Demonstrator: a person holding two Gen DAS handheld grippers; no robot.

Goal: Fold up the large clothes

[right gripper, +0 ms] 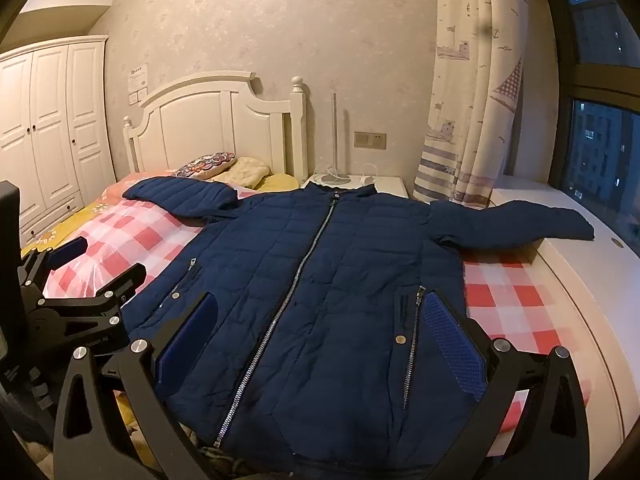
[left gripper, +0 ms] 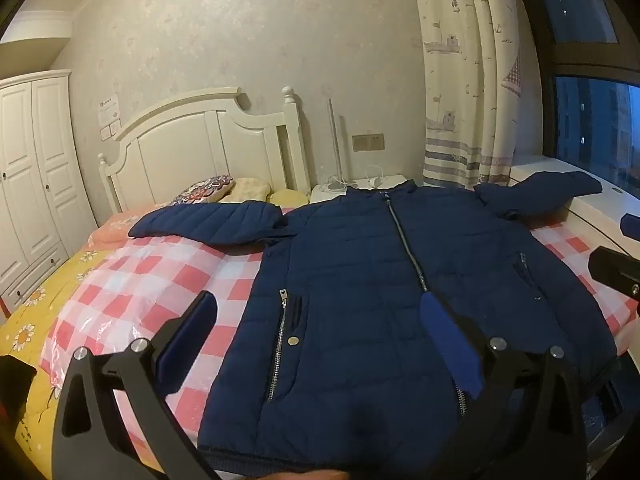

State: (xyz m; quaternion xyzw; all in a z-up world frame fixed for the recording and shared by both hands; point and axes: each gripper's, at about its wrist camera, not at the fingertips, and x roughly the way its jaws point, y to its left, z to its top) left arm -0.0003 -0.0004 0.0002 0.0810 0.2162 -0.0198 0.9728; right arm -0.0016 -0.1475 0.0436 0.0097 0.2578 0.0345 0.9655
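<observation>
- A navy quilted jacket (right gripper: 320, 280) lies face up and zipped on a bed (right gripper: 508, 292), both sleeves spread wide; its hem is nearest the cameras, its collar toward the nightstand (right gripper: 384, 184).
- The sleeve on the window side reaches off the mattress onto a white ledge (right gripper: 580, 256) under the dark window; the other sleeve lies across the bedding near the pillows (right gripper: 248, 170).
- Left claw (left gripper: 320, 344) and right claw (right gripper: 320, 344) both hover above the lower part of the jacket, spread wide and released, nothing between the blue pads.
- The bedding under the jacket is a red-and-white check under a glossy clear plastic sheet; a yellow daisy-print cover (left gripper: 36, 320) shows at the bed's edge.
- Metal zips run up the front and along two slanted pockets, each with a round snap.
- Around it: a white panelled headboard (right gripper: 216, 120), white wardrobe (right gripper: 52, 128), sailboat-print curtain (right gripper: 472, 100), and a slim lamp (right gripper: 335, 136) with a loose cable on the nightstand.
- A paper notice on the wall is too small to read.
</observation>
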